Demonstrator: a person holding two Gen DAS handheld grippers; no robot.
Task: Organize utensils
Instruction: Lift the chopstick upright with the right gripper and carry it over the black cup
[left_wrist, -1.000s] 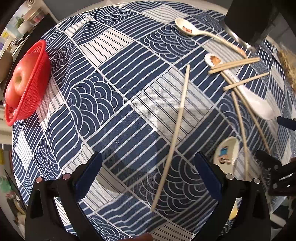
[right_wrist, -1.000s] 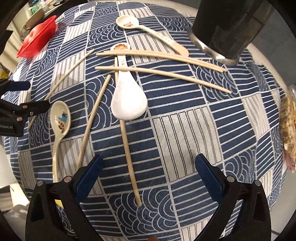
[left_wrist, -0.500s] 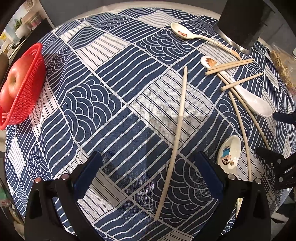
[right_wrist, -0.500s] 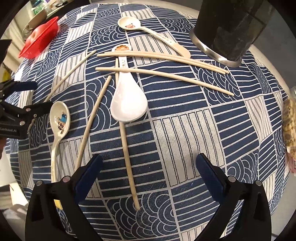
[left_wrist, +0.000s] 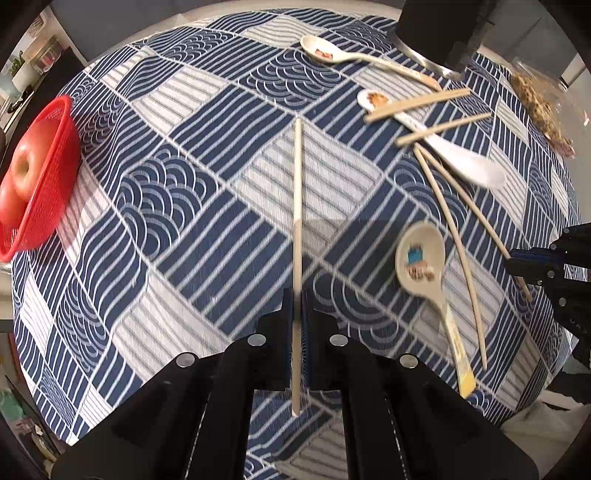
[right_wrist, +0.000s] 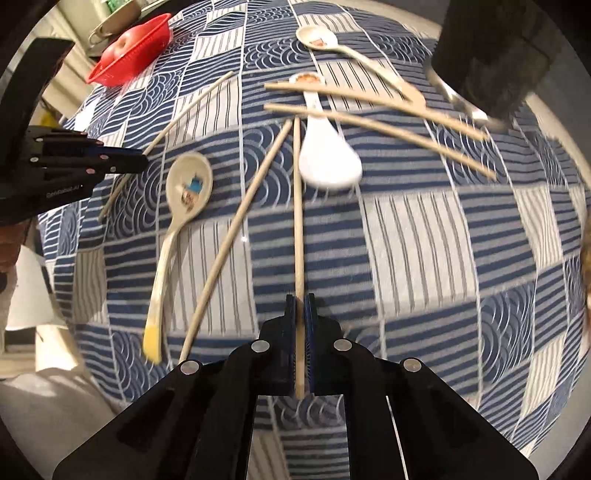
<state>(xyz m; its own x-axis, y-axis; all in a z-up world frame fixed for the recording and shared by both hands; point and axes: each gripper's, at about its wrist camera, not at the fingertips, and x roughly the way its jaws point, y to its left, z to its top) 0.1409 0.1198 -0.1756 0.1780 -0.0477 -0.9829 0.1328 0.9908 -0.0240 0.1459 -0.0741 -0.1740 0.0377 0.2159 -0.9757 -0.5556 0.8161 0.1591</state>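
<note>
The desk (left_wrist: 207, 229) is covered by a woven blue-and-white patchwork cloth. A dark cylindrical holder (right_wrist: 491, 55) is seen far ahead of both tools. The left hand-held gripper (left_wrist: 296, 314) has just been closing and is clamped on a slim wooden chopstick (left_wrist: 297, 206). The right hand-held gripper (right_wrist: 300, 314) has likewise been closing and is clamped on a second chopstick (right_wrist: 297, 221). A glossy white ceramic spoon (right_wrist: 328, 158) lies just ahead of it, a cream picture spoon (right_wrist: 186, 192) to its left.

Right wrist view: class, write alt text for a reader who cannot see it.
The right gripper is shut on a pale wooden chopstick lying on a blue-and-white patterned tablecloth. More chopsticks and a white ceramic spoon are scattered beyond it, a red basket far left.
</note>
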